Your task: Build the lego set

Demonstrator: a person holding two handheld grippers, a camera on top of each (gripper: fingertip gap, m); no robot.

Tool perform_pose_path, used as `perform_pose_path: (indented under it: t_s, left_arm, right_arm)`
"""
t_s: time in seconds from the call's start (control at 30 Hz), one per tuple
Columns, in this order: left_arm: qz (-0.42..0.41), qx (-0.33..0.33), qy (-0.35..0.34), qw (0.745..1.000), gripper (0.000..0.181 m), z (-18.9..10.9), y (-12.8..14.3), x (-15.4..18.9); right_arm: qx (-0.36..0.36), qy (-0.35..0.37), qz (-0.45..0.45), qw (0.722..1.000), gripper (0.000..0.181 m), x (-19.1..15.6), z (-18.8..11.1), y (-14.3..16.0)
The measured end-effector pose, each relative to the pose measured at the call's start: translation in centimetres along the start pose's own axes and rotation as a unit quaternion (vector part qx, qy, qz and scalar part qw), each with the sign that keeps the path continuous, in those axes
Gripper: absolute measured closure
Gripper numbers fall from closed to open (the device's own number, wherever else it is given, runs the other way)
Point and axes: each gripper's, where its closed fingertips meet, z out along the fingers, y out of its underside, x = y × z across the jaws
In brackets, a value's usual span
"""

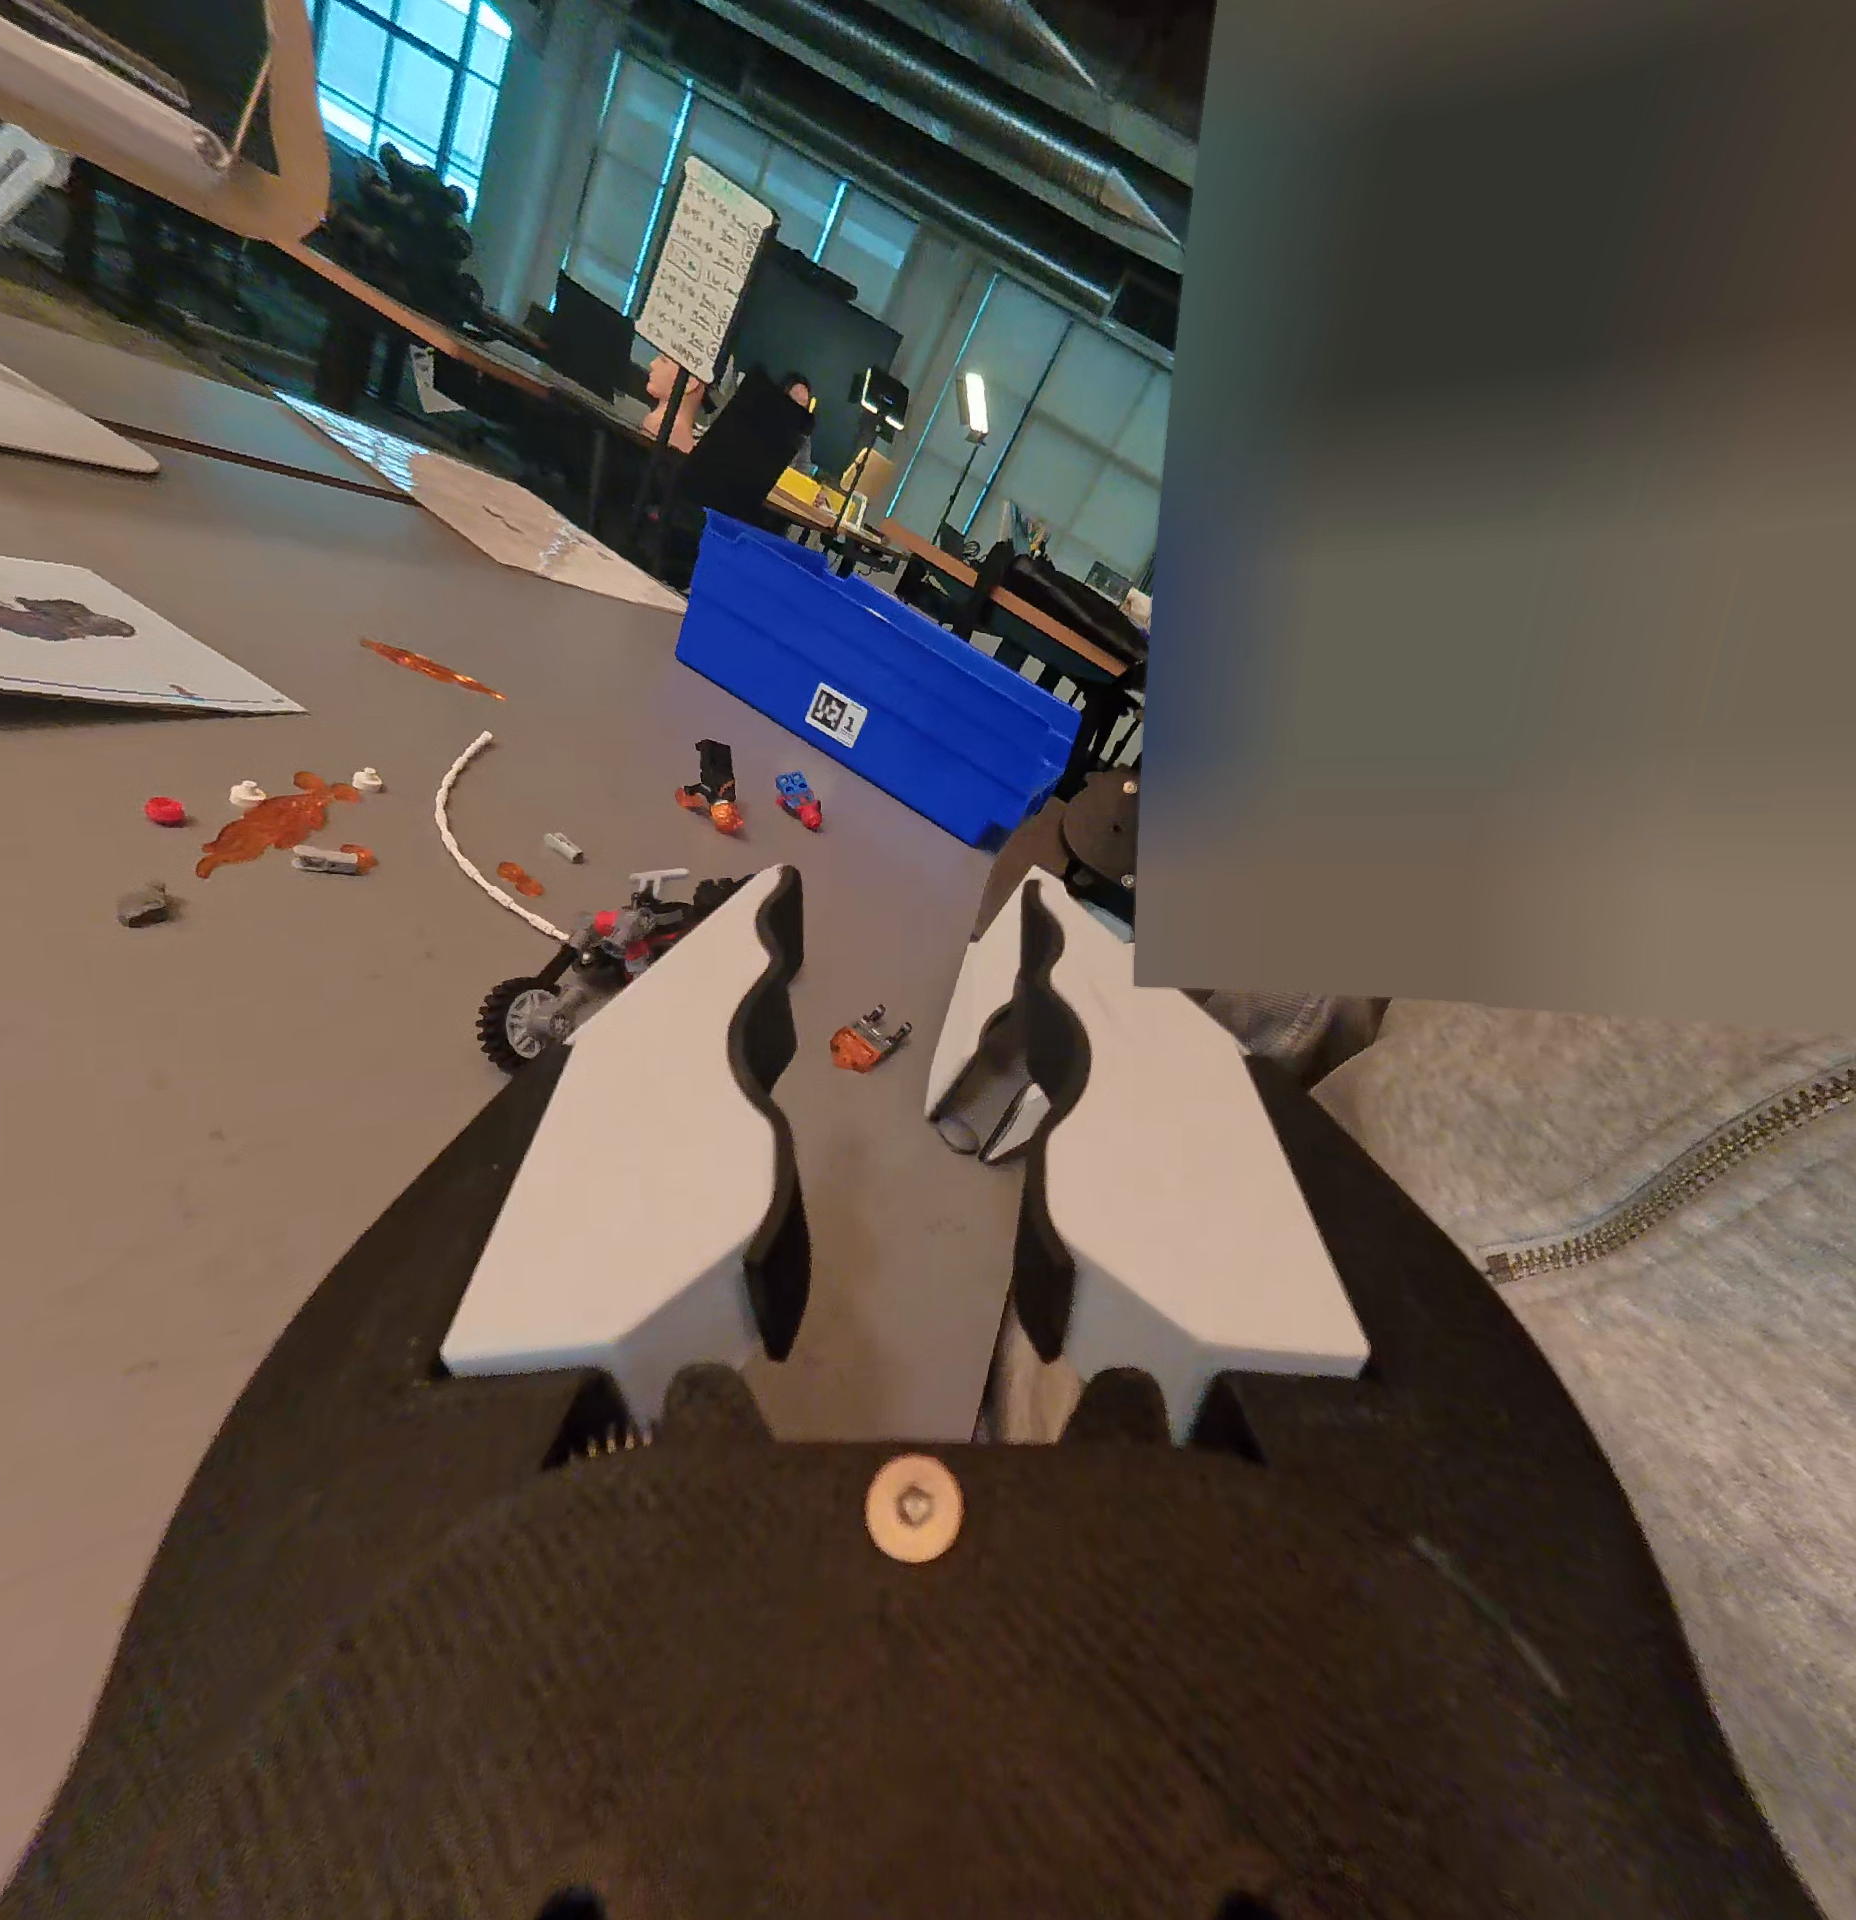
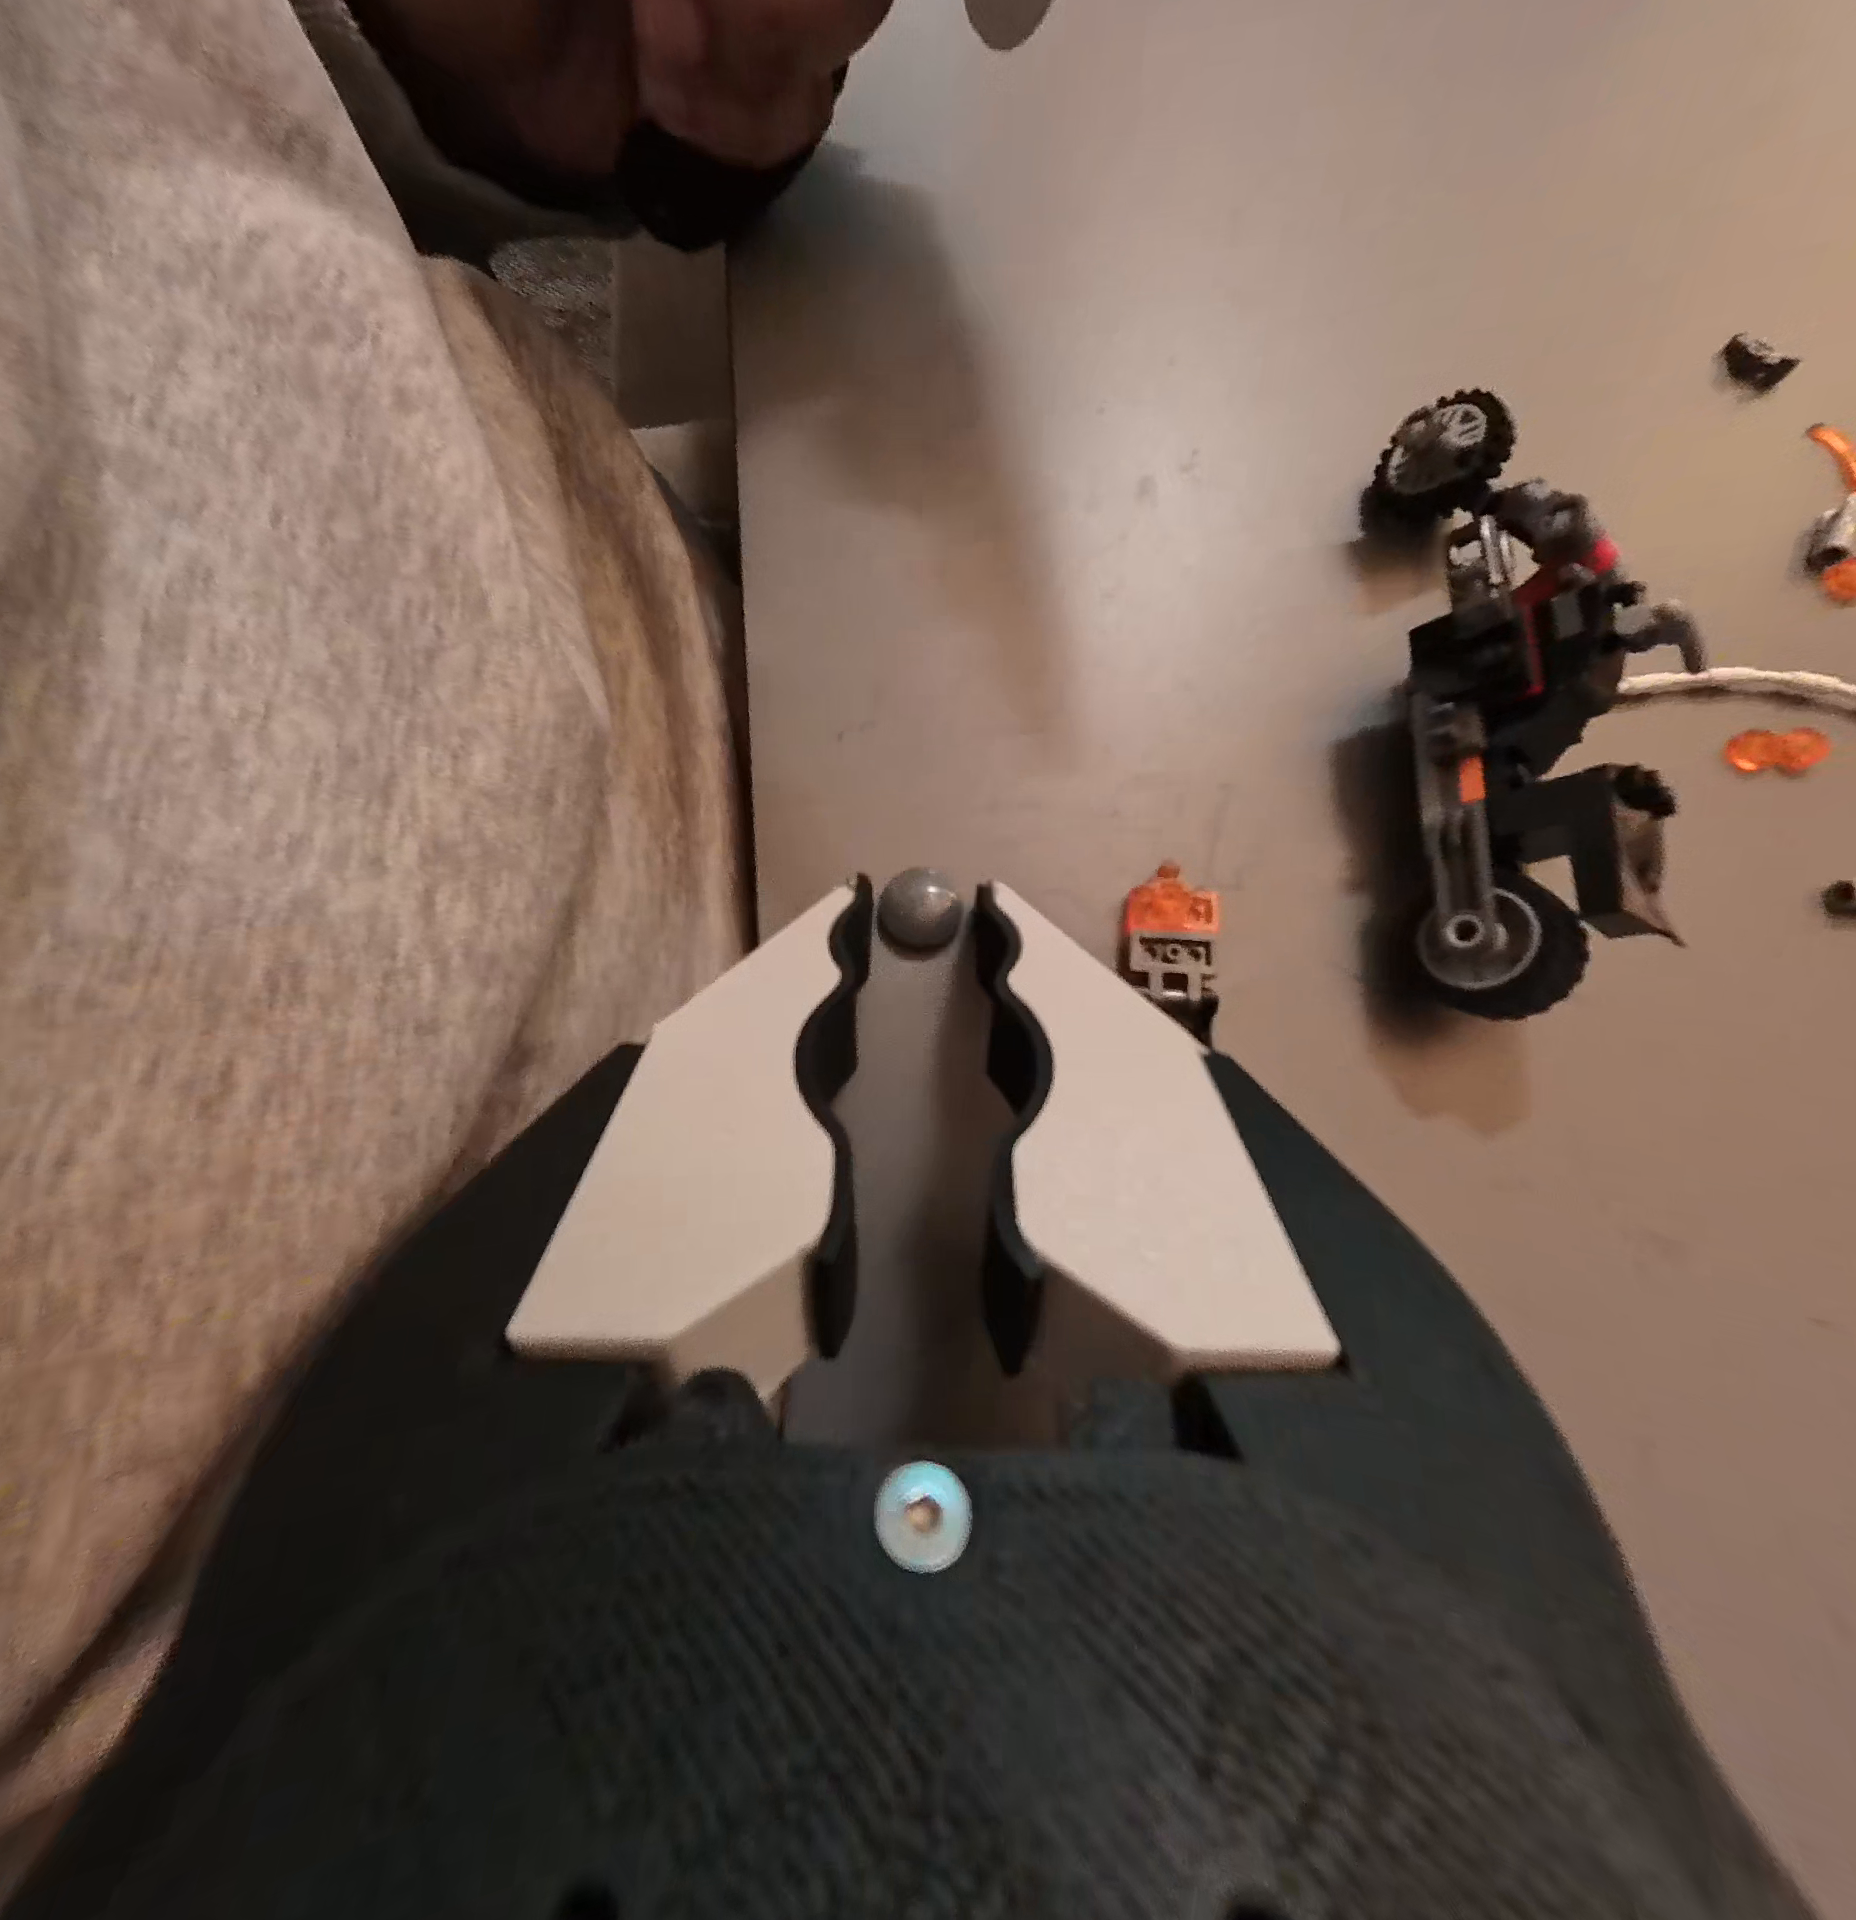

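Left gripper: spread, empty, low over the table.
Motorcycle: at its ten o'clock.
Orange-grey piece: twelve o'clock, between the fingers.
Right gripper: pinching a small grey round piece; carry it level, don't squeeze harder.
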Motion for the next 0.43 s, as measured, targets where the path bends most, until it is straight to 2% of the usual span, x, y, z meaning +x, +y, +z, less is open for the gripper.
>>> perform_pose_path:
  t_s: [0.27, 0.43]
  left_arm:
    - [-0.015, 0.022, -0.007, 1.000, 0.142, -1.0, -1.0, -0.8]
    - [-0.025, 0.042, -0.019, 0.999, 0.142, -2.0, -1.9, -1.7]
  right_arm:
    - [-0.031, 0.042, 0.072, 0.996, 0.155, 0.9, -0.8, 0.2]
    - [-0.009, 0.062, 0.122, 0.991, 0.153, 0.2, -1.7, -1.0]
